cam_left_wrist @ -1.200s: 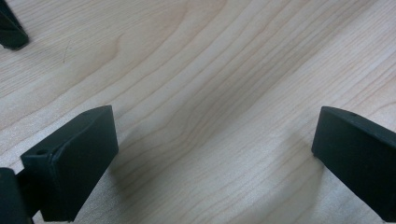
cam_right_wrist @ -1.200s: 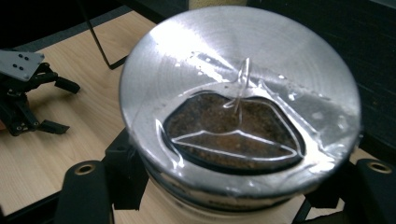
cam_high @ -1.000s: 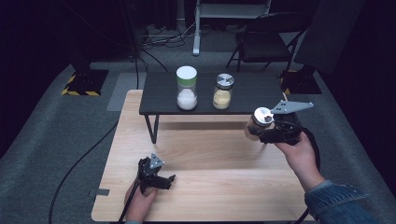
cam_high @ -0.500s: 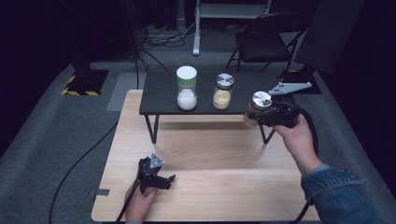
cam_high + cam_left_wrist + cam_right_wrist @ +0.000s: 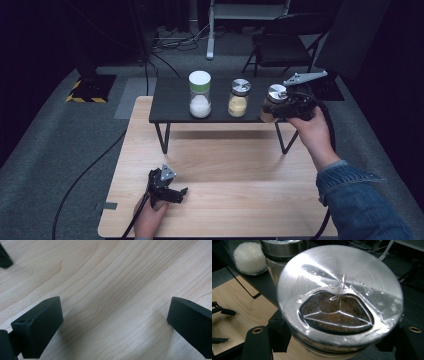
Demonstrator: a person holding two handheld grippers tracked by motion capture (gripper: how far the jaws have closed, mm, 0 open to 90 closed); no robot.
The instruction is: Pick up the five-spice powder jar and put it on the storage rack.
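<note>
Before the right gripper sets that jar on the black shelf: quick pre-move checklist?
1. Grip on silver-lidded jar: right gripper jaws clamped on its sides. Ok.
2. Jar upright: lid faces up in the high view. Ok.
3. Free spot on black shelf: bare surface to the right of yellow-filled jar. Ok.
4. Gap to the yellow-filled jar: looks apart from above, but the right gripper view shows it close behind. Cannot tell.
5. Jar base above the shelf edge: hidden by the gripper. Cannot tell.
6. Left gripper: open, low on the wooden table, out of the path. Ok.
</note>
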